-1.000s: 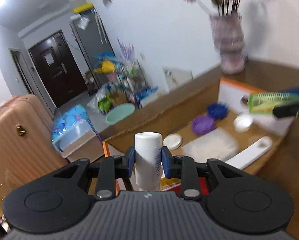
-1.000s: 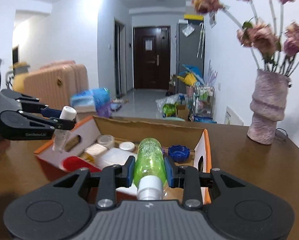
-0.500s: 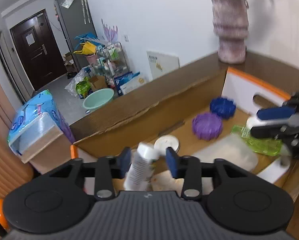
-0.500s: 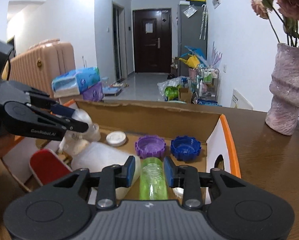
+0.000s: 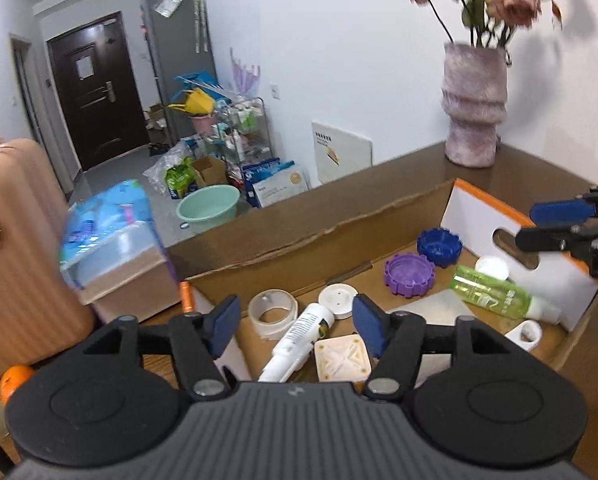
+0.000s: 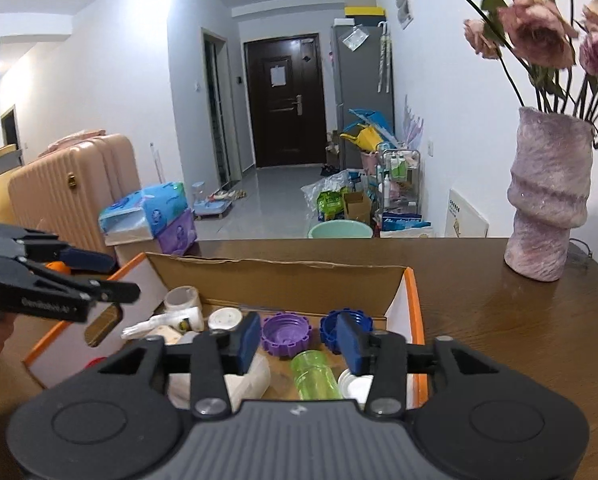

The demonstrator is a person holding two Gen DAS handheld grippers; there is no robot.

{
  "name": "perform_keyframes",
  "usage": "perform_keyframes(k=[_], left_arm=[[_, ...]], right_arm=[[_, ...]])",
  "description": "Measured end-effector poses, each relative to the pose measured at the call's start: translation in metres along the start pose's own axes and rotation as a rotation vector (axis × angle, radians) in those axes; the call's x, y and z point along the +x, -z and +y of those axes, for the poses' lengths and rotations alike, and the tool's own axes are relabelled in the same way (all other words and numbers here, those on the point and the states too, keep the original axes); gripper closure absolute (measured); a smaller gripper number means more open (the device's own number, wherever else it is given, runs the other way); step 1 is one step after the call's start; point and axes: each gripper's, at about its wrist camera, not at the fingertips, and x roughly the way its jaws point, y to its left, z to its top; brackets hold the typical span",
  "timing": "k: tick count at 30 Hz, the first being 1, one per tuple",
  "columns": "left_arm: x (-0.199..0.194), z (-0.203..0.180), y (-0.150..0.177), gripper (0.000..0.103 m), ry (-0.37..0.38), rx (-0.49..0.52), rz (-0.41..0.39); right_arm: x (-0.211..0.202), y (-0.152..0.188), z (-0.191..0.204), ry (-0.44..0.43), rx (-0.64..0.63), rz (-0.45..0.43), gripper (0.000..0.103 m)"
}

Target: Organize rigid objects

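A cardboard box (image 5: 323,236) with orange-edged flaps sits on a brown table. My left gripper (image 5: 295,326) is open and empty above its left end, over a white tube (image 5: 299,340) that lies in the box. My right gripper (image 6: 299,342) is open and empty above the right end, over a green bottle (image 6: 313,376) that lies flat; the bottle also shows in the left wrist view (image 5: 495,292). A purple cap (image 5: 409,274), a blue cap (image 5: 439,242), a tape roll (image 5: 273,312) and a white square lid (image 5: 341,360) lie inside.
A pink vase (image 6: 547,200) with flowers stands on the table at the back right. A pink suitcase (image 6: 71,188), tissue packs (image 6: 147,212) and a green basin (image 6: 339,230) are on the floor beyond the table. The box wall (image 6: 279,276) stands ahead.
Both grippers opened and rose. The white tube dropped from my left gripper into the box. The green bottle left my right gripper and lies in the box.
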Motion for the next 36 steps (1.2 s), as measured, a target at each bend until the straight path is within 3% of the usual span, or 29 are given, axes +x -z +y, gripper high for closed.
perform_keyframes(k=[2,7,12,16,20,29,36], left_arm=[[-0.023,0.001,-0.001,0.028,-0.012,-0.008,-0.027],[-0.081,-0.004,-0.007,0.020,-0.034,-0.016,-0.088],[-0.133,-0.019,0.003,0.014,-0.045,-0.037,-0.153],[-0.168,-0.033,0.021,0.004,-0.062,-0.032,-0.216],[-0.197,-0.046,0.039,0.001,-0.065,-0.031,-0.268],[-0.245,-0.071,0.080,0.000,-0.049,-0.077,-0.342],[-0.275,-0.085,0.119,0.000,-0.051,-0.135,-0.378]], right_arm=[[-0.007,-0.006,0.005,-0.027,-0.040,0.036,0.048],[-0.031,-0.018,0.009,-0.034,-0.036,0.096,0.047],[-0.070,-0.027,0.018,0.006,-0.038,0.063,0.028],[-0.106,-0.025,0.028,0.015,-0.051,0.036,0.024],[-0.141,-0.018,0.042,0.046,-0.077,-0.018,0.014],[-0.201,0.022,0.062,0.107,-0.090,-0.111,0.012],[-0.226,0.057,0.070,0.117,-0.044,-0.134,0.010]])
